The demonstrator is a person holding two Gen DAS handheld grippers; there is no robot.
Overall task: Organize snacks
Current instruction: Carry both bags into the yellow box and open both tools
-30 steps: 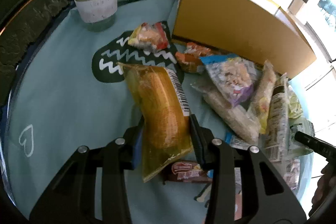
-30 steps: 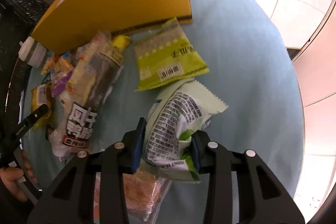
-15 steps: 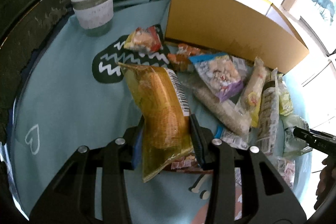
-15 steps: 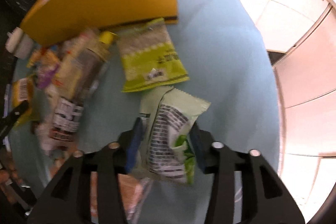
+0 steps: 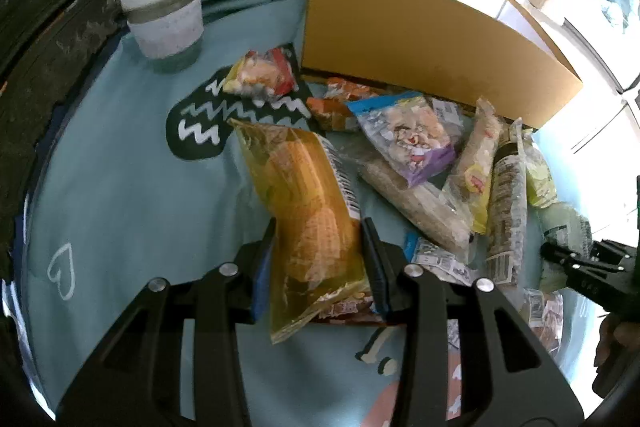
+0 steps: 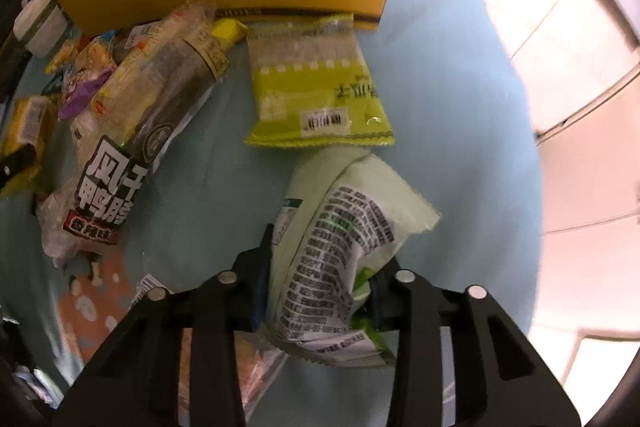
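Two grippers work over a table draped in a pale blue cloth [image 5: 120, 195] printed with a dark zigzag patch and a small white heart; pale floor tiles [image 6: 560, 67] show past the table's edge, and a lidded white cup [image 5: 166, 15] stands at the far left near dark carved furniture. A yellow cardboard box [image 5: 420, 39] stands at the back with loose snack packs heaped before it. The left gripper [image 5: 320, 259] is clamped on a yellow snack bag [image 5: 304, 199], lifted, its long axis running away from the camera and leaning up-left. The right gripper [image 6: 320, 275], its jaws having just closed further, pinches a pale green packet [image 6: 344, 227], whose length points up-right, just below a lime-green pack [image 6: 316, 91] lying flat.
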